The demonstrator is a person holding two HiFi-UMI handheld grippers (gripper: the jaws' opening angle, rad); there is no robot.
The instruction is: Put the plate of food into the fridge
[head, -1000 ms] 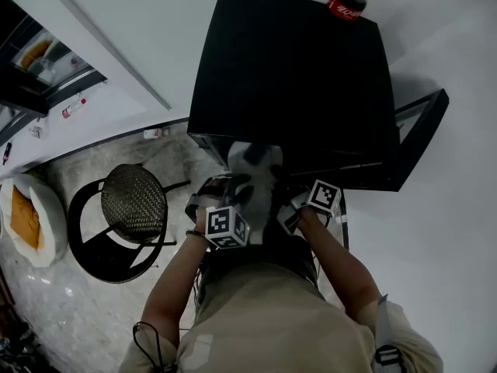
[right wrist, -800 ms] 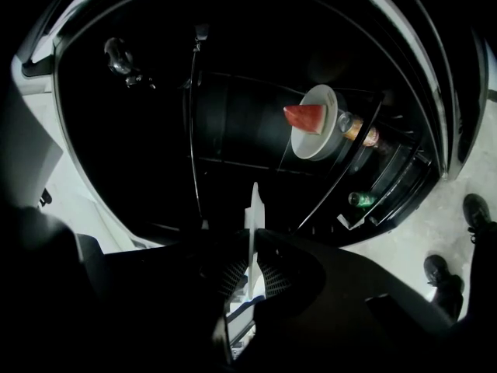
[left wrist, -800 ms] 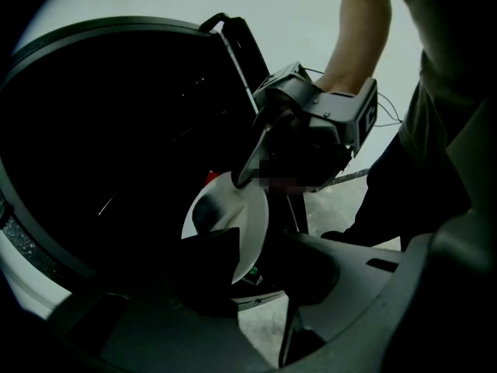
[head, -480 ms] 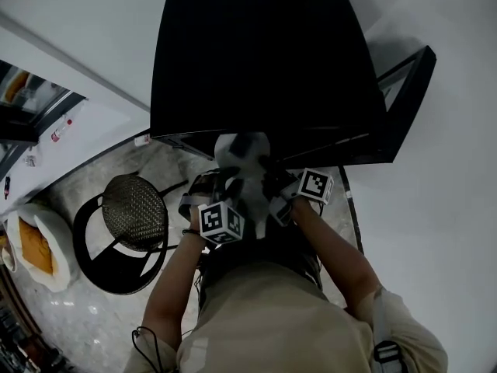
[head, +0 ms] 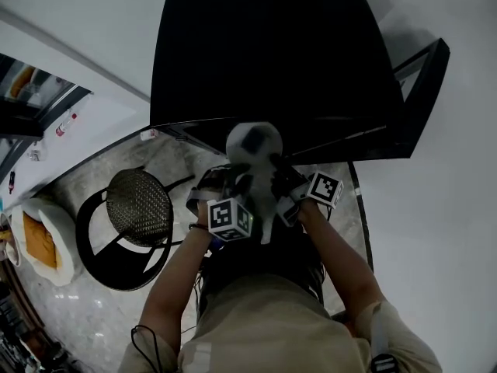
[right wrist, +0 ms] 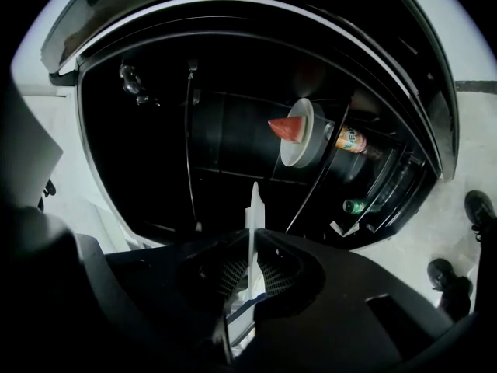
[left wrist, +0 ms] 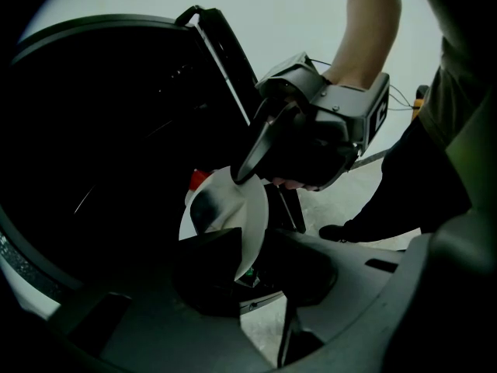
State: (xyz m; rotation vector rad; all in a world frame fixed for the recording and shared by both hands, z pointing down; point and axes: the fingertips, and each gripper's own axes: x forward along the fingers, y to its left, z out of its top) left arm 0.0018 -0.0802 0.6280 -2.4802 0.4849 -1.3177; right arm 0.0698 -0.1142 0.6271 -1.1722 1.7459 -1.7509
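Note:
A white plate hangs at the front edge of the black fridge, between my two grippers. In the left gripper view the plate carries red food on its far side. My left gripper has the plate's rim between its jaws, which are closing. My right gripper is shut on the opposite rim, seen edge-on as a thin white line. In the head view the left gripper and right gripper flank the plate. The fridge's inside is open and dark.
Another white plate with a red wedge sits on a fridge shelf. Bottles stand in the open door at the right. A black wire chair and a cushion bed are on the floor to the left.
The fridge top now fills more of the head view and the cola bottle on it has left the frame. Plate and both grippers stay together at the fridge's front edge.

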